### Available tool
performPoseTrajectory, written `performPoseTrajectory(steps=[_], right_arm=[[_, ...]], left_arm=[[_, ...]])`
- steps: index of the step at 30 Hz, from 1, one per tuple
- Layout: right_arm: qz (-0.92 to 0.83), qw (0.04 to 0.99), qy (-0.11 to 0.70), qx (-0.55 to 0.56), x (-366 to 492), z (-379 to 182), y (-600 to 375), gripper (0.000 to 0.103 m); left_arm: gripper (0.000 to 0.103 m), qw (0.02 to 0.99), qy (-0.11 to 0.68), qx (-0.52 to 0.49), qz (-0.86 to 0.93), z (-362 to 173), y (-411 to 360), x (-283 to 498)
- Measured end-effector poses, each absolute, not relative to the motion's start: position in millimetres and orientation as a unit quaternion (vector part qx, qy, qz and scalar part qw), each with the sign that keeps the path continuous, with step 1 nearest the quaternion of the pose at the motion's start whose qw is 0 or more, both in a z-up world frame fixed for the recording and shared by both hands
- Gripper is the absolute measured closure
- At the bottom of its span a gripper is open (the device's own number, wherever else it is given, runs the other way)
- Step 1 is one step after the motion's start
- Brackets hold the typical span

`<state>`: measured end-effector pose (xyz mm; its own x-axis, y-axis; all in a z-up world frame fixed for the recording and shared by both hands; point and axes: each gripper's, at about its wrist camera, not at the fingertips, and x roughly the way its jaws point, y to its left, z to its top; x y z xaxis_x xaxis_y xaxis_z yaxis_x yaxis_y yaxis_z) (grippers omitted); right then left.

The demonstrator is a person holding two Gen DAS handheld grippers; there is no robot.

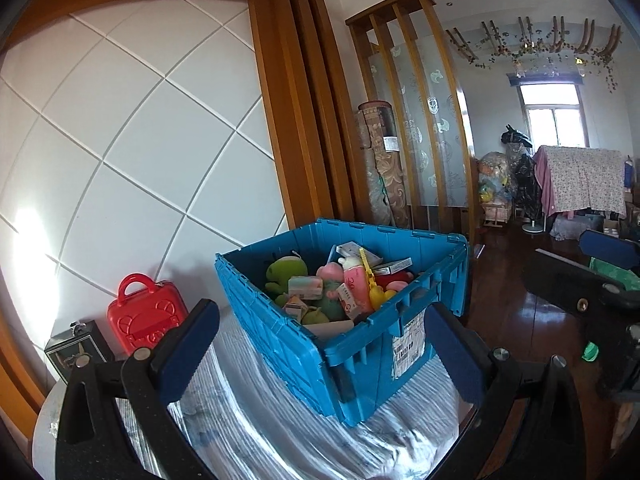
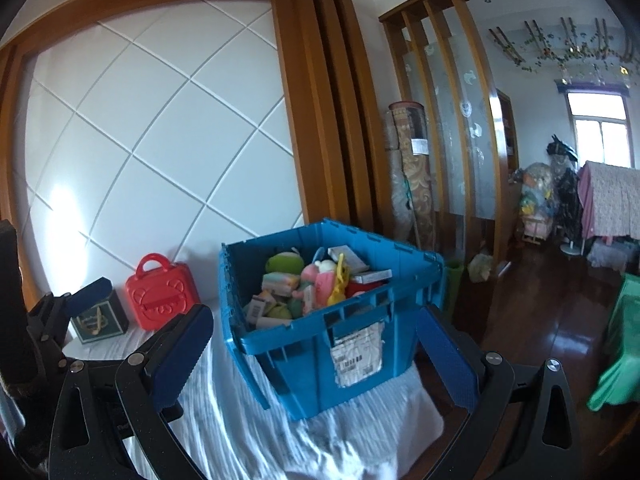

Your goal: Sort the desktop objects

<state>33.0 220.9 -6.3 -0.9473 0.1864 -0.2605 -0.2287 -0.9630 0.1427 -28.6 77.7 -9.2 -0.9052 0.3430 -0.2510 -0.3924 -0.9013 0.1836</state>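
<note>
A blue plastic crate (image 1: 280,332) stands on a table with a light cloth (image 1: 256,420). It is filled with several toys and boxes: a green plush frog (image 1: 286,272), a pink bottle (image 1: 357,286), a yellow toy (image 1: 376,294). My left gripper (image 1: 320,356) is open and empty, raised in front of the crate. In the right wrist view the crate (image 2: 304,356) is ahead, and my right gripper (image 2: 316,354) is open and empty before it. The other gripper shows at that view's left edge (image 2: 86,294).
A red toy suitcase (image 1: 146,316) and a dark green gift box (image 1: 76,350) stand by the white panelled wall at the table's left. To the right is dark wood floor (image 1: 540,332), a wooden screen (image 1: 416,120) and a rolled carpet (image 1: 382,168).
</note>
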Motion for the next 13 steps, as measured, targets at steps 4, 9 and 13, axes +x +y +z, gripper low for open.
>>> performPoseTrajectory(steps=[4, 9, 13], right_arm=[[0.984, 0.104, 0.084, -0.120, 36.6, -3.5, 231.2, 0.000], [0.984, 0.102, 0.082, -0.117, 34.3, -0.7, 238.8, 0.000], [0.985, 0.096, 0.081, -0.116, 31.0, 1.8, 241.5, 0.000]], left_arm=[[0.000, 0.193, 0.113, -0.102, 0.969, -4.3, 87.1, -26.6], [0.000, 0.188, 0.100, -0.103, 0.972, -0.3, 89.2, -32.0], [0.000, 0.176, 0.096, -0.101, 0.974, 0.1, 87.3, -34.9]])
